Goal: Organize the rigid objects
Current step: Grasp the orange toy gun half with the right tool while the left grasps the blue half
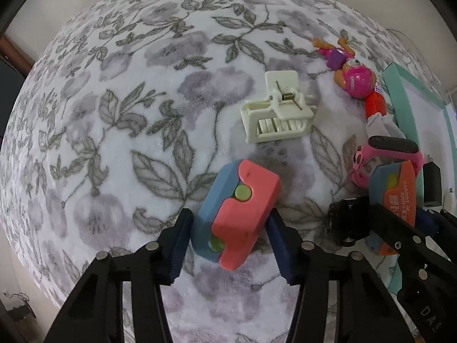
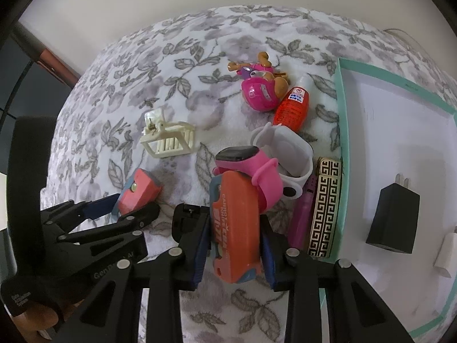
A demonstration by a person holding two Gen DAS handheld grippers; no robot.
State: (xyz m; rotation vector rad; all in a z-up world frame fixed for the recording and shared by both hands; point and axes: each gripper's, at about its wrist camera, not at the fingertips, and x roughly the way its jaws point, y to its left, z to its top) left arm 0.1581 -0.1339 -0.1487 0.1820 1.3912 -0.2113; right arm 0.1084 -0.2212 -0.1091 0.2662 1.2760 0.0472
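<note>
while the left tool clamps a pink-and-blue block on the floral blanket, the right tool grips an orange toy knife beside a pink watch. a cream hair clip lies just beyond the block, and a teal tray holds a black charger.

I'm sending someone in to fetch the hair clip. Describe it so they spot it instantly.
Start at the floral blanket and find the toy pile beside the teal-rimmed tray. The cream claw hair clip lies apart on the open side of that pile, the only pale, toothed piece with a bare metal spring.
</note>
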